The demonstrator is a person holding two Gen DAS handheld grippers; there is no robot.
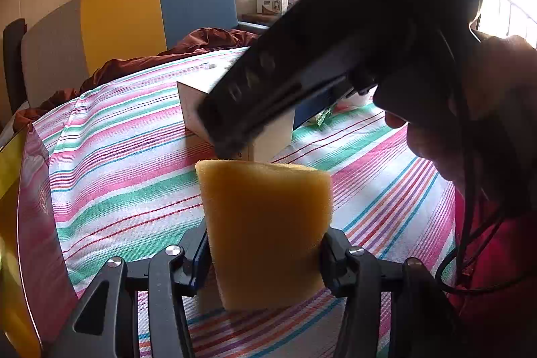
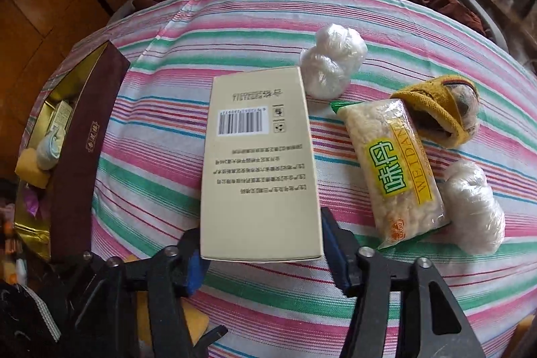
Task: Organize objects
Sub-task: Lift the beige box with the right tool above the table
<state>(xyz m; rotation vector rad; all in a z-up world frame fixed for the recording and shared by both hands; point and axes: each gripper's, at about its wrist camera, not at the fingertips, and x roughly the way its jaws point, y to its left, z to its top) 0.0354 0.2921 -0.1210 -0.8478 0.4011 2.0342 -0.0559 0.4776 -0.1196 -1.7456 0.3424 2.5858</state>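
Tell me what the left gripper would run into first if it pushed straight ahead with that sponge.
Probably the right gripper, which crosses just beyond the yellow sponge held by the left gripper; the cream box sits right behind. Depth is unclear.

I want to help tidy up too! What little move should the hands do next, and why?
Probably carry the sponge, squeezed in the left gripper, over to the open dark red box at the table's left edge. It is already off the striped cloth, and another yellow sponge already lies in that box. The right gripper has its fingers around the carton, which could follow.
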